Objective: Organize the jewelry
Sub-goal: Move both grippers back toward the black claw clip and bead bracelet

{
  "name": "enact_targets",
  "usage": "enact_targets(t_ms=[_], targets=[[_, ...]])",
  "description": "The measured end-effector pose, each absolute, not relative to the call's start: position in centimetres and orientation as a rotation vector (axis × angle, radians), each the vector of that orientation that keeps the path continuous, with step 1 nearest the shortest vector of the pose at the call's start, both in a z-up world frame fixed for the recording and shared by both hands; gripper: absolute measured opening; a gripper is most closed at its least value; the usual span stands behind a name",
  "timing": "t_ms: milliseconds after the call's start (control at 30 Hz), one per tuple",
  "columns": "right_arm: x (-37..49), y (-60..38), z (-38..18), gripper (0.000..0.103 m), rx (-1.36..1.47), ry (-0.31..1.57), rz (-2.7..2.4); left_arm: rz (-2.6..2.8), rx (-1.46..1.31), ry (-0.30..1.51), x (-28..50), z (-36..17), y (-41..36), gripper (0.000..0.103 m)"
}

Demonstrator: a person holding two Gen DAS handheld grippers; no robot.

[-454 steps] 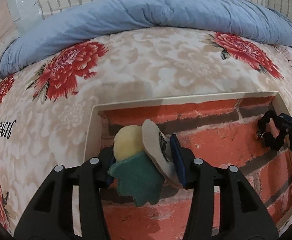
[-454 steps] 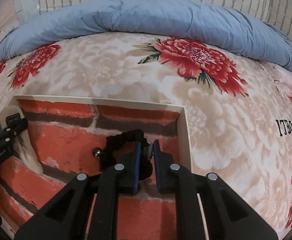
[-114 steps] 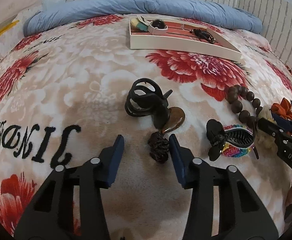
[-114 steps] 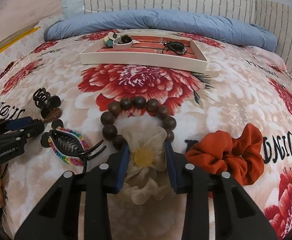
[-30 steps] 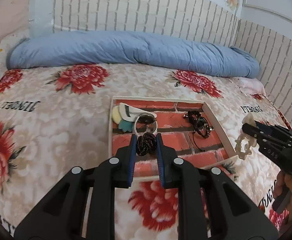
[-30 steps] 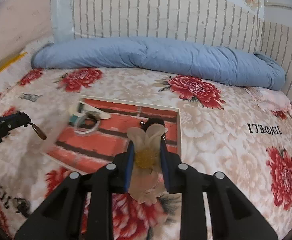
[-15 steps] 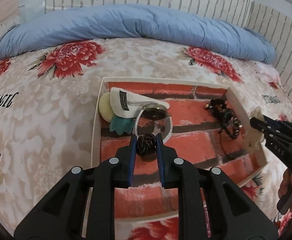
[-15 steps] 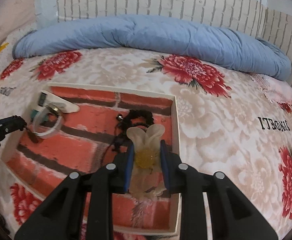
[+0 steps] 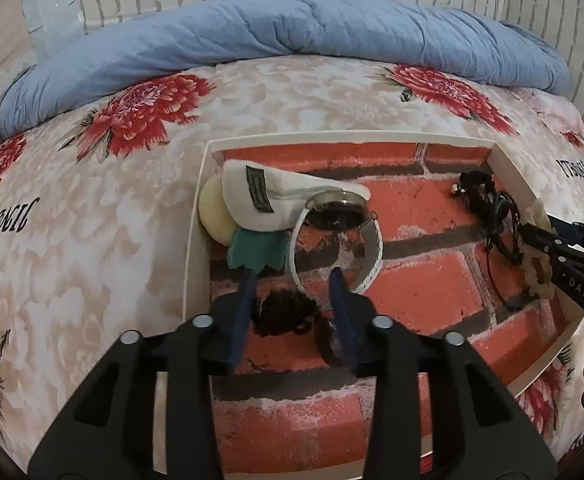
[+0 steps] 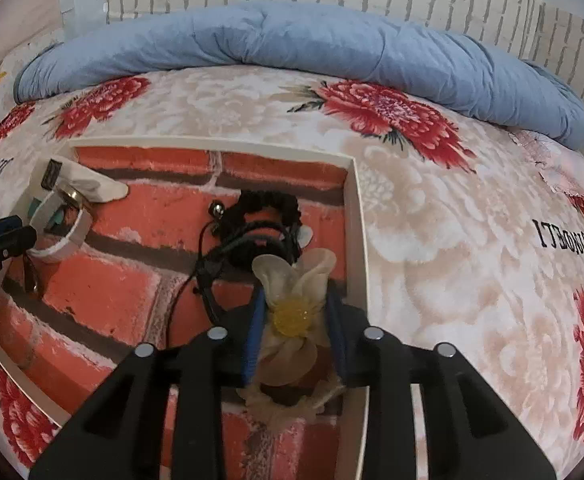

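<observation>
**A:** Across the flowered bedspread (image 9: 91,208), with the blue duvet (image 9: 275,36) bunched along the far edge, what is sitting in the middle?

**B:** A shallow white tray (image 9: 196,240) with a brick-print floor is lying flat there, probably so every piece ends up in one spot. Both tools are reaching over its near half.

**A:** What is the left gripper (image 9: 292,300) doing?

**B:** Its jaws are standing apart, gripping nothing. A dark knobbly piece (image 9: 281,316) is lying between them on the tray floor, just near the white-strapped watch (image 9: 338,236). It seems to be set there to keep the left-side pieces together, beside the white, cream and teal felt ornament (image 9: 247,208) in the far-left corner.

**A:** And the right gripper (image 10: 294,332)?

**B:** Its blue pads are flanking the cream fabric flower (image 10: 292,304), but I cannot tell whether they are pinching it or have let go. The flower is hanging low over the tray's near-right part, just near the black braided bracelet (image 10: 267,208), so I judge it is being put down beside that one.
</observation>
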State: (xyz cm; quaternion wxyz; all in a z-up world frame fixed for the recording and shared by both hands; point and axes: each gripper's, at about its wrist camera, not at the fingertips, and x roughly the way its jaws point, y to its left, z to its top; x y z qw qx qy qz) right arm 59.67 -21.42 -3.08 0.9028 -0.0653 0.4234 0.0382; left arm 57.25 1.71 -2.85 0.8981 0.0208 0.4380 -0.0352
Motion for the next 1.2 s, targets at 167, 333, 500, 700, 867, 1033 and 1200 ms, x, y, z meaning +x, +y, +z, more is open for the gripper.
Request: enact_targets(t_ms=[167,333,500,700,867,1033,1200], targets=[[59.5,-21.4,-3.2,0.050,-0.153,0.871,0.076,-0.065,0.056,0.901,57.1,-2.8,1.7,0.065],[58.7,-22.1,-1.9,0.069,-0.121,0.882,0.098,-0.068,0.051,0.863,56.1,-0.6,1.9,0.082],[56.7,-22.7,1.2,0.082,-0.106,0.835,0.080,-0.078,0.047,0.798,53.8,3.0,2.0,0.098],[52.7,-23.0,5.2,0.092,-0.076,0.793,0.082,-0.079,0.068,0.766,49.5,6.5,2.5,0.098],[47.4,-22.2,7.2,0.096,-0.035,0.767,0.098,-0.084,0.021,0.731,44.7,8.4,4.0,0.098],[41.5,-21.7,6.0,0.097,0.068,0.753,0.111,-0.063,-0.014,0.704,39.0,8.4,5.3,0.098],[36.2,-20.5,3.0,0.097,0.097,0.749,0.117,-0.085,-0.041,0.721,34.3,6.6,6.0,0.098]])
